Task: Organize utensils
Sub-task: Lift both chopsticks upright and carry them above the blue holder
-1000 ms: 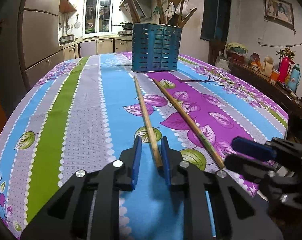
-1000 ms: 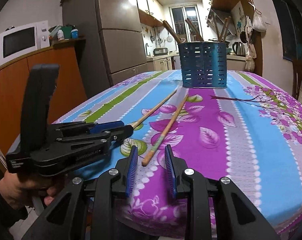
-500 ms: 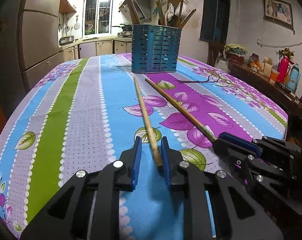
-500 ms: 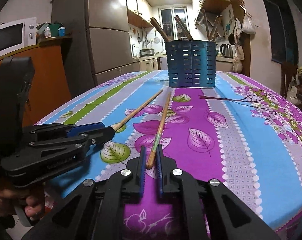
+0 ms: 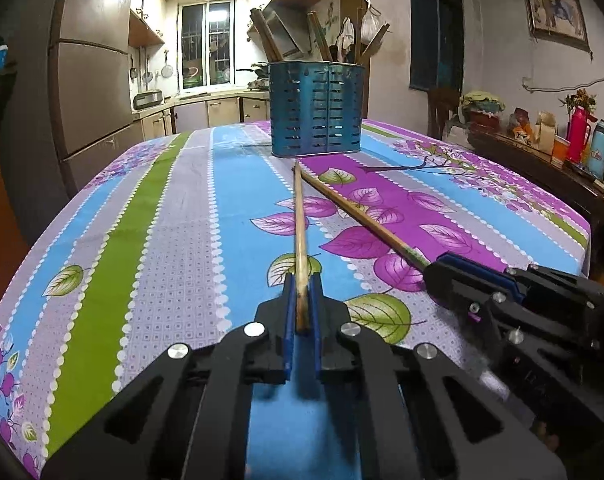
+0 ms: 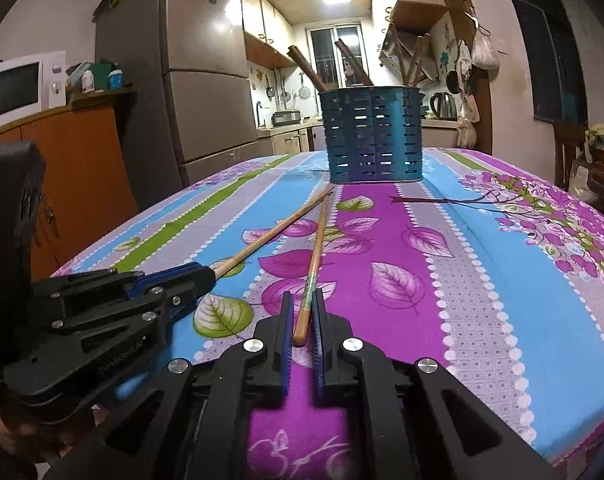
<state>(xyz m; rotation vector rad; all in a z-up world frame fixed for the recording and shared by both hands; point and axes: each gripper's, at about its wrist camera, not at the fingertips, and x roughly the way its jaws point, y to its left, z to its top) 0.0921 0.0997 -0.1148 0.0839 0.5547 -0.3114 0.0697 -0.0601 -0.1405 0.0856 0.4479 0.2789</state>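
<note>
Two long wooden chopsticks lie on the flowered tablecloth, their far tips meeting in front of a blue slotted utensil holder [image 5: 315,110] that has several wooden utensils standing in it. My left gripper [image 5: 302,286] is shut on the near end of the left chopstick [image 5: 299,216]. My right gripper [image 6: 303,304] is shut on the near end of the right chopstick [image 6: 317,240]. The right gripper shows in the left wrist view [image 5: 467,276], and the left gripper in the right wrist view [image 6: 190,276]. The holder also shows in the right wrist view [image 6: 375,134].
The table's near edge [image 6: 501,412] is just below both grippers. A fridge [image 6: 206,92] and an orange cabinet with a microwave [image 6: 18,84] stand to the left. A dark sideboard with thermoses [image 5: 581,140] stands to the right.
Both grippers closed on their chopsticks. The chopsticks' near ends have come up off the cloth and their far tips swung together in front of the holder.
</note>
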